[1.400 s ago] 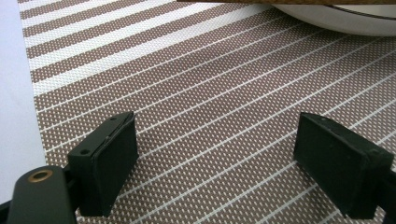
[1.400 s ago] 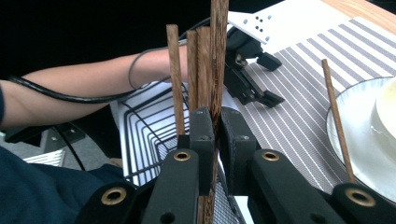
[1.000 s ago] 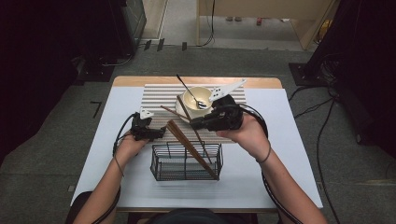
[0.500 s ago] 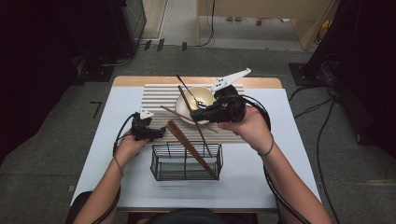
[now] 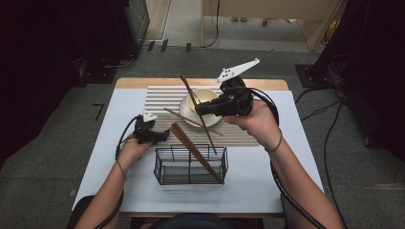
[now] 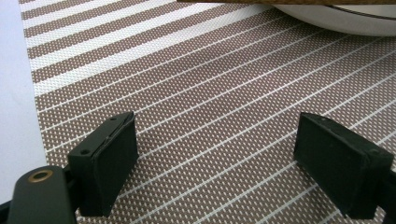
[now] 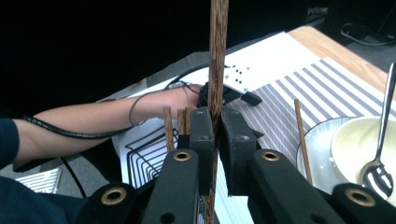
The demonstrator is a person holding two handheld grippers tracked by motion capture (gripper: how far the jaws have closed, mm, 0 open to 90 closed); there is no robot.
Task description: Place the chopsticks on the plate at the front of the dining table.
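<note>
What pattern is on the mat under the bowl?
The mat has brown and white stripes with a woven, dotted texture, clearest in the left gripper view.

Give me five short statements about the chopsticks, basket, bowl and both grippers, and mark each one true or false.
1. The right gripper is clamped on a wooden chopstick. True.
2. The left gripper grips a spoon. False: its jaws stand open over the striped mat, with nothing between them.
3. Chopsticks lean in the wire basket. True.
4. The bowl sits inside the basket. False: it stands on the mat beyond it.
5. A spoon rests in the bowl. True.
</note>
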